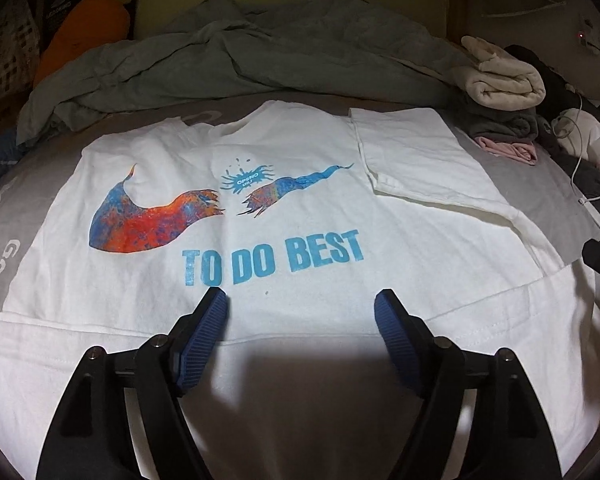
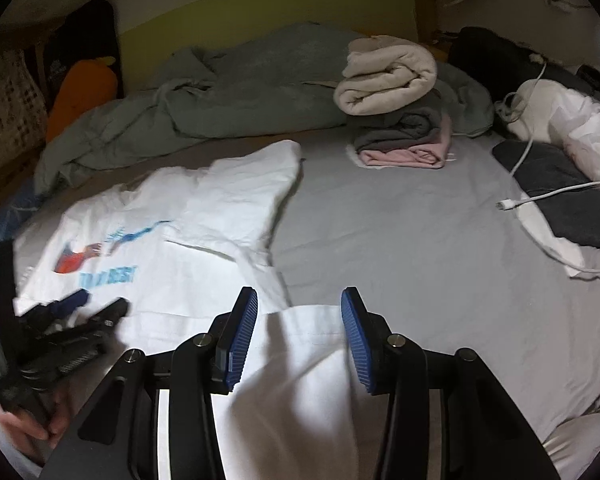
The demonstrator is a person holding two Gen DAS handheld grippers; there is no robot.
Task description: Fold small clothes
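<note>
A white T-shirt [image 1: 300, 208] printed with "TO DO BEST" lies face up on the grey bed sheet [image 2: 400, 232]. Its right sleeve [image 1: 416, 156] is folded inward, and the bottom hem is turned up in a band across the front. My left gripper [image 1: 300, 298] hovers open over the lower middle of the shirt, below the lettering, with nothing between its pads. My right gripper [image 2: 299, 296] stands open over the shirt's right bottom corner [image 2: 308, 360]; white cloth lies under the gap and the pads do not press on it. In the right wrist view the left gripper [image 2: 80, 312] appears blurred, held by a hand [image 2: 32, 428].
A stack of folded clothes [image 2: 400, 128], cream on grey on pink, sits at the back right. A crumpled teal blanket [image 2: 240, 92] runs along the headboard beside an orange plush [image 2: 80, 88]. A white cable [image 2: 540, 196] crosses a dark garment [image 2: 572, 208] at the right.
</note>
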